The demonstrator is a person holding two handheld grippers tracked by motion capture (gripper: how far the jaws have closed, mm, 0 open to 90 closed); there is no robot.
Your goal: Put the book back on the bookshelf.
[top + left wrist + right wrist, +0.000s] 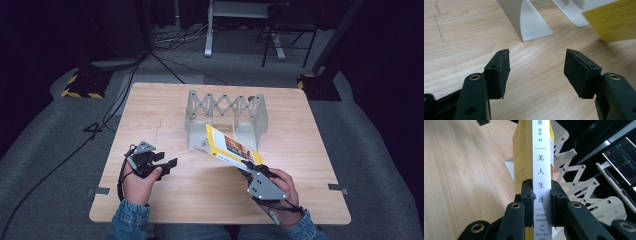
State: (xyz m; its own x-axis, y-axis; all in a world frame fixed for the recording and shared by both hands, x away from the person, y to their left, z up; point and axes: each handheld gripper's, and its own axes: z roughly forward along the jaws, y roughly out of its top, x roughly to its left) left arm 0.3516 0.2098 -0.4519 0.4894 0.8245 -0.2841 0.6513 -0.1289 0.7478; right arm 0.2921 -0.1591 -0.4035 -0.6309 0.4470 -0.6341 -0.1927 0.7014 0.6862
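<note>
Wooden table (150, 115), centre frame: my right gripper (251, 172) clamps the yellow book (231, 147) by its spine before the metal rack (226, 117), left gripper (165, 162) open, empty; book may pivot, strike a divider.

Glossy paper book (231, 146), matt metal rack (226, 116), wood-grain table (150, 105)

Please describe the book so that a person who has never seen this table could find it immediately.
On the wooden table, look just in front of the grey metal expanding rack. There the right gripper holds the book lifted and tilted. It is the only bright yellow thing, with a white spine bearing Chinese characters.
</note>
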